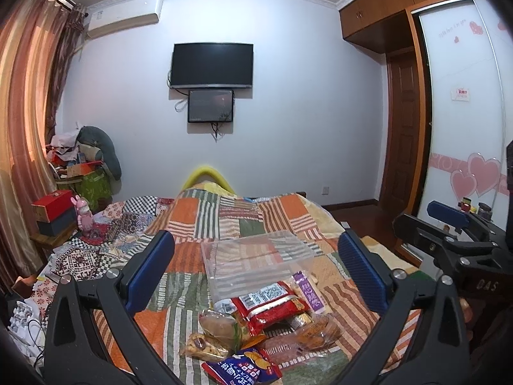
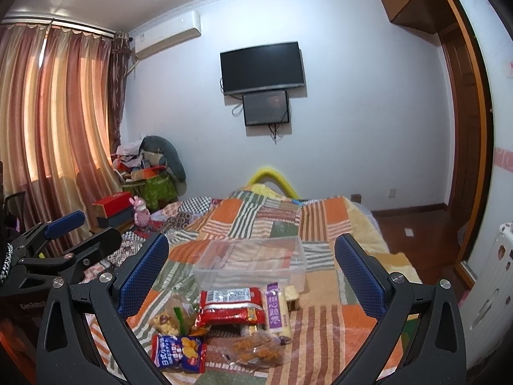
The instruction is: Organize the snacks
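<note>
I hold my left gripper (image 1: 256, 272) and my right gripper (image 2: 251, 272) spread wide above the patchwork quilt (image 2: 320, 320), gripping nothing. The snack packets (image 2: 224, 324) lie heaped at the quilt's near edge, touching the clear plastic bin (image 2: 253, 263) just behind them.

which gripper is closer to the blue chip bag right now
Left, probably. The blue chip bag lies low between the left gripper fingers, near its camera. From the right gripper, the bag lies down-left, a bit farther off. Both hover open, touching nothing.
</note>
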A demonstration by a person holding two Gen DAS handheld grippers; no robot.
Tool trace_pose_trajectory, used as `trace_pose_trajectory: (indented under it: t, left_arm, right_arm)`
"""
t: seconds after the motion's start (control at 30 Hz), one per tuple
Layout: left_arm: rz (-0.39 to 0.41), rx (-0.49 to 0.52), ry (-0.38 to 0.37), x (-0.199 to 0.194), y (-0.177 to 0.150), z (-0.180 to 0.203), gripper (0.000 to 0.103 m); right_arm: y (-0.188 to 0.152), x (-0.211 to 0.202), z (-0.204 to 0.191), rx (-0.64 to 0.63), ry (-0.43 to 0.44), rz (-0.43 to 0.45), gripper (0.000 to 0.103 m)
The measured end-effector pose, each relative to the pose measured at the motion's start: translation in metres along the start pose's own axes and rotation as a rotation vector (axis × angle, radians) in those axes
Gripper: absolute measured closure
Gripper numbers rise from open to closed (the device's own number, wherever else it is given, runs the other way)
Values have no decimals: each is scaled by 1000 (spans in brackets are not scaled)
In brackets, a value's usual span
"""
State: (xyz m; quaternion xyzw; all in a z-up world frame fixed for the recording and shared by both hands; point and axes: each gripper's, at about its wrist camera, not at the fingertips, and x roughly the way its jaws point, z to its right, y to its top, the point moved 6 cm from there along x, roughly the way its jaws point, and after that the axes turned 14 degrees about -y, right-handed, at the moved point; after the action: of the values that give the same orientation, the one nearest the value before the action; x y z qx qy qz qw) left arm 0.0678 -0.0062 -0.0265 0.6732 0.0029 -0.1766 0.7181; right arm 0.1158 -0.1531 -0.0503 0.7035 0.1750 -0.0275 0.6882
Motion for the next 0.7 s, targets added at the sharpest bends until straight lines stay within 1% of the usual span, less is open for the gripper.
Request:
trace_pose_trajectory:
  t: [0.07, 0.13, 0.23, 0.47, 0.6, 0.7]
  left_arm:
    - [-23, -9, -8, 5, -4, -4, 10]
    - [-56, -22, -12, 11, -9, -12, 20]
    - [-94, -35, -3, 19, -16, -28, 26]
    - [-209, -57, 26, 42, -37, -68, 26]
    - [-290, -100, 30, 60, -59, -90, 26]
    - [-370, -96, 48, 76, -85, -97, 26]
  right_arm:
    - [-4, 5, 3, 2, 3, -21, 0]
    - [-9, 12, 9, 2, 3, -53, 0]
    - [-19, 22, 14, 3, 8, -105, 1]
    - [-50, 52, 23, -21, 20, -253, 14]
    - [-68, 67, 24, -32, 28, -328, 15]
    - [-84, 78, 22, -49, 29, -380, 15]
